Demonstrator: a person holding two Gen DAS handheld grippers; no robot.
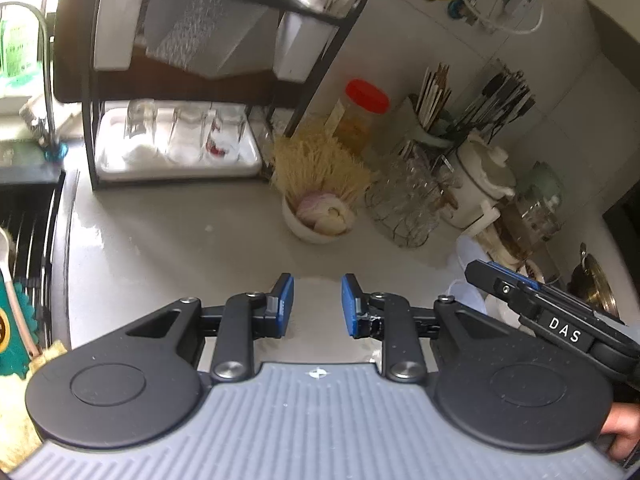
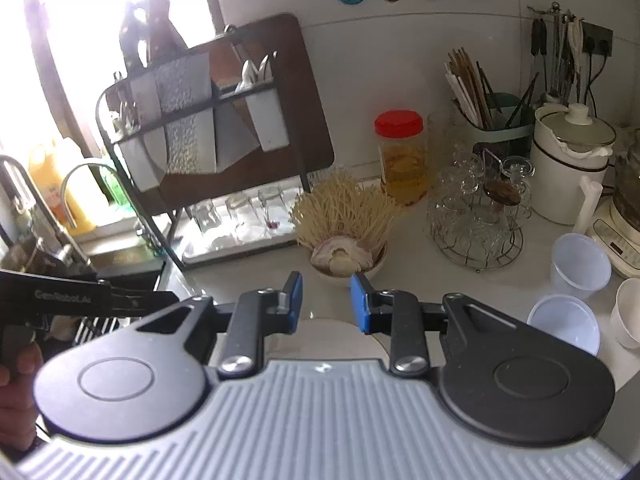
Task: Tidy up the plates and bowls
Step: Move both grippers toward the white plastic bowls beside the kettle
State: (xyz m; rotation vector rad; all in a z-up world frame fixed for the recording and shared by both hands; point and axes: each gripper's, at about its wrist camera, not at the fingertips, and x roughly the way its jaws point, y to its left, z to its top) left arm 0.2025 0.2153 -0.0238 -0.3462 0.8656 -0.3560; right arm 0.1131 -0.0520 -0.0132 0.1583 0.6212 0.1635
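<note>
Your left gripper (image 1: 317,304) and right gripper (image 2: 326,304) hang over the surface (image 1: 180,240), fingers parted a little, holding nothing. Left stands the rack (image 1: 120,120); centre, one bowl (image 2: 348,260) holding food scraps; right, plastic bowls (image 2: 580,266). Risk, in my judgement: reaching right could topple the stacked glasses (image 2: 476,216) nearby.

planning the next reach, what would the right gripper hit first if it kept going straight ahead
Probably the small white bowl of garlic under the straw-coloured brush; it sits just beyond the open right gripper, though depth is unclear.
</note>
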